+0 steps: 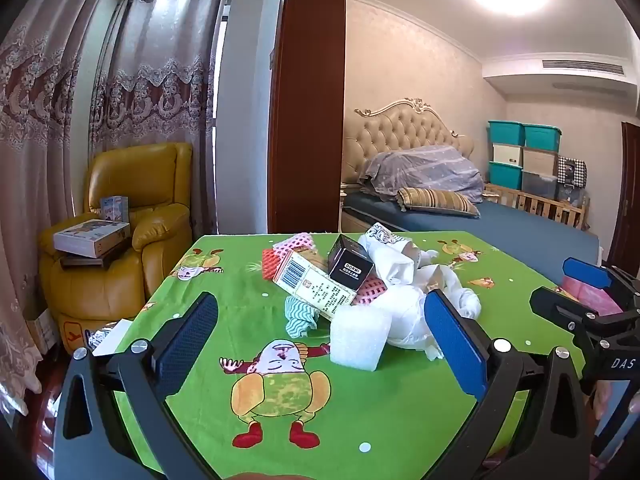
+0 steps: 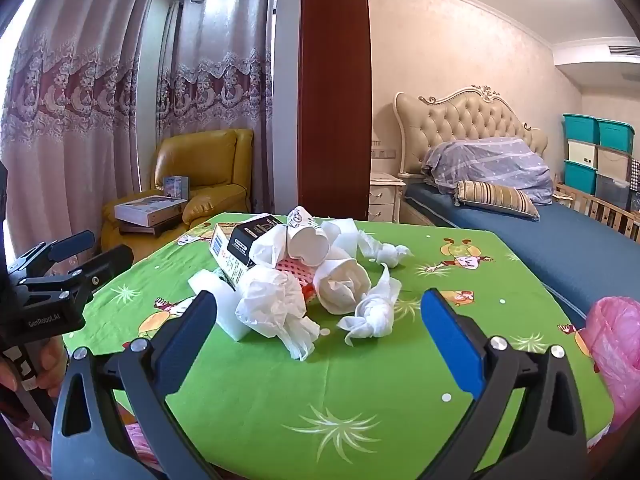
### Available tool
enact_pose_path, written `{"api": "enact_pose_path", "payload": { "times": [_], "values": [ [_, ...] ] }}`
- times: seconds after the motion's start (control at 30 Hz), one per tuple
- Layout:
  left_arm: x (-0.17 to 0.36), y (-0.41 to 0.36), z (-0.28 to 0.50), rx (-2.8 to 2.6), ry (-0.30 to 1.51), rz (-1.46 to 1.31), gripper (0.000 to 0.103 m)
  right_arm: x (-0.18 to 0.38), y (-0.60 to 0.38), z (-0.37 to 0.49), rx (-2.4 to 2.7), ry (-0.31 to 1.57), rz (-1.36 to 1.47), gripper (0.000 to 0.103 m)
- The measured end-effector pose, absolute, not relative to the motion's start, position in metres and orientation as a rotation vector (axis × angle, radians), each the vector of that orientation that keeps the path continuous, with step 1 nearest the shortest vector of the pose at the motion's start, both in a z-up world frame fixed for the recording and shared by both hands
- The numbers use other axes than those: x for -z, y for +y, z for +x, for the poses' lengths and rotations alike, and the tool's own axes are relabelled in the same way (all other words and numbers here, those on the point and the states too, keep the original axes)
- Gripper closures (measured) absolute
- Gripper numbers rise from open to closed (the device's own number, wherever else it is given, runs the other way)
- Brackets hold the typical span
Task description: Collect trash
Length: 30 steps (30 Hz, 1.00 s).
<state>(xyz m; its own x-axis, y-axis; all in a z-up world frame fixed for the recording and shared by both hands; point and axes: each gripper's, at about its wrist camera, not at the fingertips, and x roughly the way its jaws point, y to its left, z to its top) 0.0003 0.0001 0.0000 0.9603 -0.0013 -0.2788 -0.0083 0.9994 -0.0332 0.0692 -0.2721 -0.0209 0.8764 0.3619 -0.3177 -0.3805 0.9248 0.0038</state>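
A pile of trash lies mid-table on the green cartoon cloth (image 1: 400,408): a white foam block (image 1: 358,336), a printed carton (image 1: 316,284), a black box (image 1: 350,266), crumpled tissues (image 2: 276,308), paper cups (image 2: 308,240) and a twisted tissue (image 2: 372,314). My left gripper (image 1: 320,338) is open and empty, just short of the foam block. My right gripper (image 2: 320,326) is open and empty, its fingers either side of the tissues' near edge. A pink plastic bag (image 2: 614,352) sits at the table's right edge. Each gripper shows in the other's view (image 1: 576,284) (image 2: 86,254).
A yellow armchair (image 1: 132,216) with boxes stands beyond the table's far left. A bed (image 1: 500,224) lies beyond the far right, behind a brown door frame (image 1: 308,96). The table (image 2: 520,248) drops off at its edges.
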Motion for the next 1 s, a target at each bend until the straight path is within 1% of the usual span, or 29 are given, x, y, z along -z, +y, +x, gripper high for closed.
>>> {"api": "enact_pose_path", "payload": {
  "times": [1.0],
  "values": [
    [0.0021,-0.0051,0.0009,0.002,0.273,-0.020,0.006,0.0218,-0.2749,0.0713,-0.392,0.326,-0.040,0.004]
  ]
}}
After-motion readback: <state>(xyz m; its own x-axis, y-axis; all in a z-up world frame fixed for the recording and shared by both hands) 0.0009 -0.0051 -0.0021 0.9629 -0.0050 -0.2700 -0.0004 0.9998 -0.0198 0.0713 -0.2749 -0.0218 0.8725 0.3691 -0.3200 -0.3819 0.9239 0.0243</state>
